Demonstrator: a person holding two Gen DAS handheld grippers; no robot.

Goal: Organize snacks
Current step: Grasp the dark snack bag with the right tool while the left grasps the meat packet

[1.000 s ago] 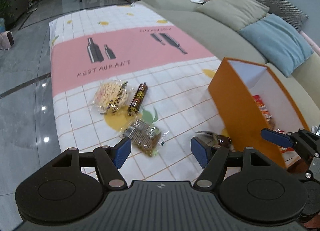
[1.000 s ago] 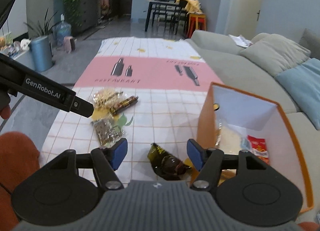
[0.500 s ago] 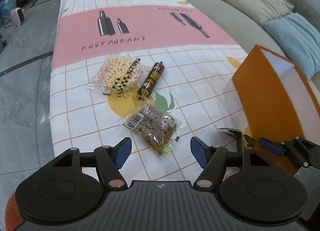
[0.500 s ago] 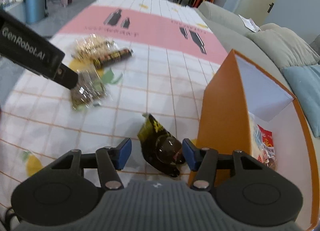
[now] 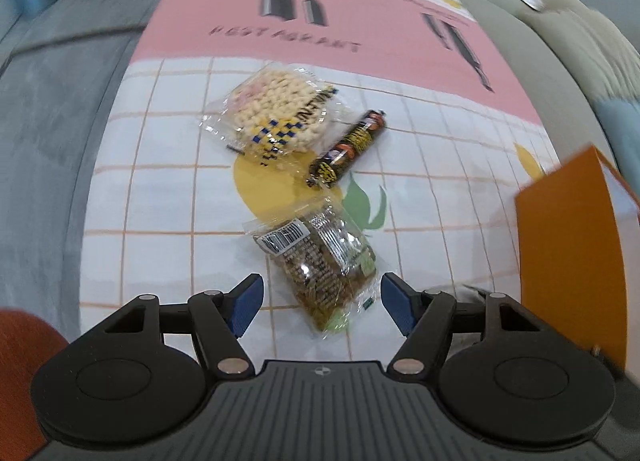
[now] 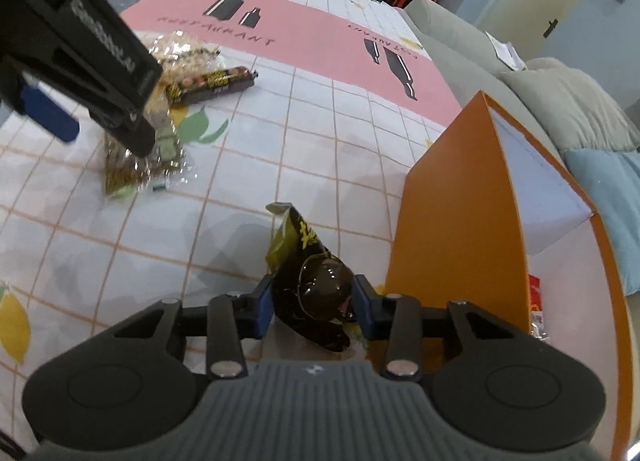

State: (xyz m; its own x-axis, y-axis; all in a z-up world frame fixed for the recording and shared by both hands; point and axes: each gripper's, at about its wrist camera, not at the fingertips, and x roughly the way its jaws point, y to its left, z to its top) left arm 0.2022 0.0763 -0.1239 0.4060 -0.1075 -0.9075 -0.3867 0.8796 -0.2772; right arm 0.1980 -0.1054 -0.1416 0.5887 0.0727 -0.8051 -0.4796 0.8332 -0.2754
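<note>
Both hands are at the pick-up step of clearing loose snacks off the tablecloth (image 5: 168,197) into the orange box (image 6: 460,229). The right gripper (image 6: 313,303) has its blue pads against either side of the black packet (image 6: 316,289), which lies on the cloth just beside the box's near wall; the jaws look closed onto it, though whether it has left the cloth cannot be told. The left gripper (image 5: 320,303) has its jaws spread wide around the near end of the brown packet (image 5: 320,257), not touching it.

The next move for the right hand likely calls for a lift high enough to clear the box's tall wall, then a release inside. The left hand probably needs to drop a little and pinch across the crinkly wrapper, which may slip or bunch.

Counted on the cloth: four snacks — the black packet, the brown packet, one clear bag of pale puffs (image 5: 276,113), and one dark roll (image 5: 348,147) touching that bag's edge. One box, with at least one red packet (image 6: 535,301) showing inside it. Two grippers.
</note>
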